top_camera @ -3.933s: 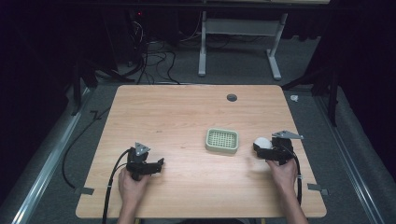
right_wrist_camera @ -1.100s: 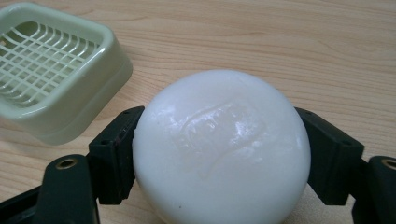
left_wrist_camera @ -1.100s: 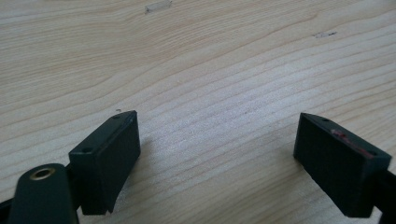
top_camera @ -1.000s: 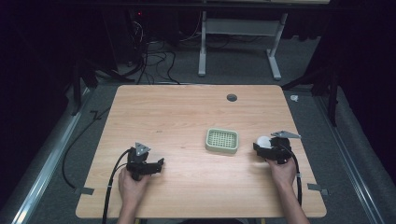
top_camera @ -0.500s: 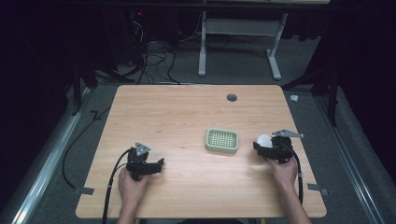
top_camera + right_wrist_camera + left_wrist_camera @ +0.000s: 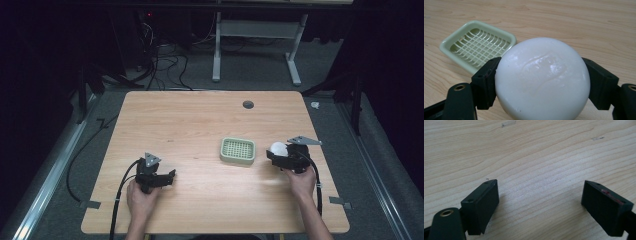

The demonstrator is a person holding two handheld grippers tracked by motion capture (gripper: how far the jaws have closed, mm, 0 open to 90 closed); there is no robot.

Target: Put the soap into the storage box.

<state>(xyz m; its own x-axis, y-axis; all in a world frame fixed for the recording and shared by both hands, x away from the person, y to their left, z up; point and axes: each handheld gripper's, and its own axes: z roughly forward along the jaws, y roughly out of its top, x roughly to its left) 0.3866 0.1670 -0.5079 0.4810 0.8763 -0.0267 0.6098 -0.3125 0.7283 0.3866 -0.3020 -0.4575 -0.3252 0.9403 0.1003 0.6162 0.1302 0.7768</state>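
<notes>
Since the earlier frames my right tool point(image 6: 278, 156) has edged slightly away from the soap dish point(image 6: 237, 151) and turned a little, the soap point(image 6: 278, 148) travelling with it; my left tool point(image 6: 167, 176) has not shifted. The right tool is clamped on the round white soap point(image 6: 542, 78), one jaw pressed to each side, held just right of the pale green dish point(image 6: 477, 45) and apparently clear of the counter point(image 6: 200, 125). The left tool point(image 6: 541, 207) rests low over bare wood with its jaws wide apart, holding nothing. The step in hand, as I judge it, is setting the soap into the dish. To do it well I would carry the soap level over the slatted middle, lower until it rests flat, and only then release, since a smooth bar may slip or tip the light dish if dropped against its rim.
</notes>
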